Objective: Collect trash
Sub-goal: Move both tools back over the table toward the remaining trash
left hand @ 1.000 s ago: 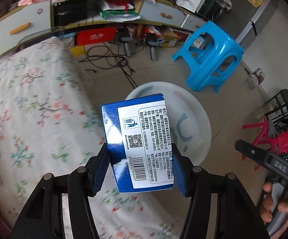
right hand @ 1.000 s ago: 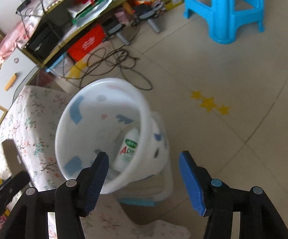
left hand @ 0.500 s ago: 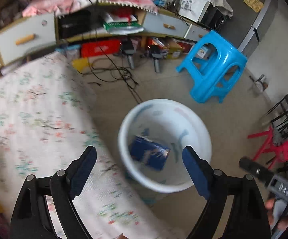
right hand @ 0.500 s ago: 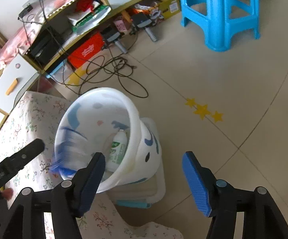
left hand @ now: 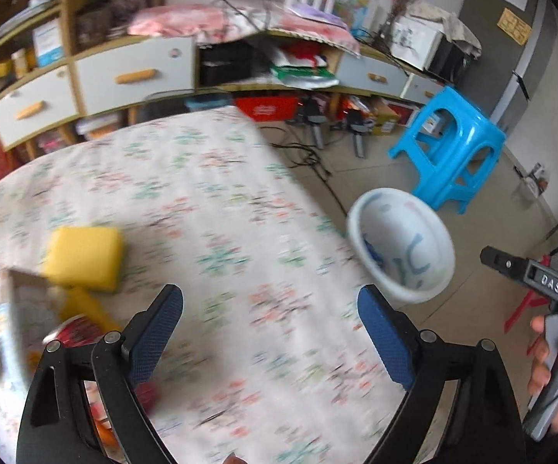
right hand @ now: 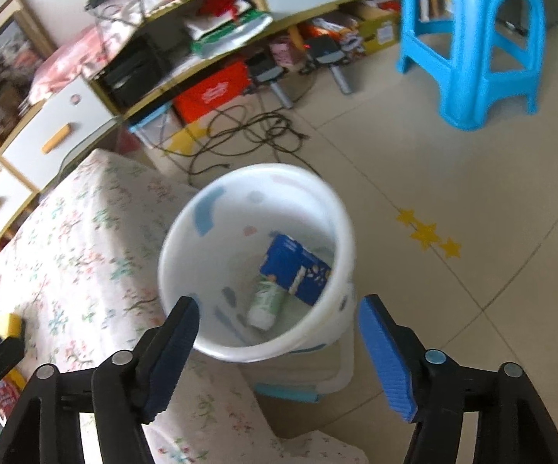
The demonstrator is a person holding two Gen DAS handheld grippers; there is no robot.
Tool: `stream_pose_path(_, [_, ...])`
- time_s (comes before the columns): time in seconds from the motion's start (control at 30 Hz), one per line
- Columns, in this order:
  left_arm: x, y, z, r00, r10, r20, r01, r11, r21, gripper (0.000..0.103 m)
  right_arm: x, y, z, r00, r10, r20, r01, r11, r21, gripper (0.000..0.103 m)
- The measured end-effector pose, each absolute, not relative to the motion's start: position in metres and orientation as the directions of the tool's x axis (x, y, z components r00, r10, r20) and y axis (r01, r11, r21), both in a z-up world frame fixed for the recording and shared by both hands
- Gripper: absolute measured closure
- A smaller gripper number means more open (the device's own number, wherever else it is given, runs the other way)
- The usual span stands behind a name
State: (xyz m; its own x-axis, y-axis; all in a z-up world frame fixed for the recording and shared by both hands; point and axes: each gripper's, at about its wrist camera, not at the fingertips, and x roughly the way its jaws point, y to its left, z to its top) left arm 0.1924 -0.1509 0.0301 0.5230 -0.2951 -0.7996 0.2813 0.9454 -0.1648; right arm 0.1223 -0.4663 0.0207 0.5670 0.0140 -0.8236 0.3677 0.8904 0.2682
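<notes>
Over the floral-cloth bench (left hand: 217, 208), left hand-held gripper (left hand: 269, 332) empty, jaws wide apart and opening further; nothing between the pads. Right hand-held gripper (right hand: 277, 344) hovering above the white bucket (right hand: 186, 239), jaws apart and opening too, nothing held.

Bucket on the floor, hard against the bench edge; inside it a blue carton (right hand: 294, 266) lying tilted over a green-and-white bottle (right hand: 265, 303) — both count as collected.

Remaining trash sits on the bench toward the left of the left wrist view: yellow block (left hand: 84, 257) just beyond and left of the left jaw; below it a red-and-white packet (left hand: 72, 334) partly hidden behind that jaw; further left a blurred box-like item (left hand: 12, 317), identity unclear — too much motion blur.

Key relation: next pickups lie left and slightly ahead of the left hand-held gripper, well apart from the right one, which is parked over the bucket on the opposite side; left hand clearly nearer. Yellow block looks roughly square in plan, no strong long axis; a yellow strip runs from it diagonally toward the jaw — one piece with it or separate, cannot tell. Packet's long axis unreadable from here.

Judgement: task partway done; next move likely a leftward swing of the left hand-held gripper, jaws straddling the yellow block. Risk — cluttered cluster, easy to nudge neighbours or clip the packet during descent.
</notes>
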Motion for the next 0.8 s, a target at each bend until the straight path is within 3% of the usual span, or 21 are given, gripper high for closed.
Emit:
stream_pose_path(0.43, [0.151,-0.026,0.029,0.588,-0.237,-0.773,0.147,0.972,-0.186,0.0,0.14,-0.374,0.021,0.555,0.043,-0.831,0.199,0.963,0.183,0.02])
stream_pose_path(0.8, [0.146,0.042,0.015,0.591,-0.217,-0.777,0.086,0.975,-0.206,0.0,0.151,-0.313,0.009,0.524,0.078,-0.848,0.11,0.981,0.158,0.016])
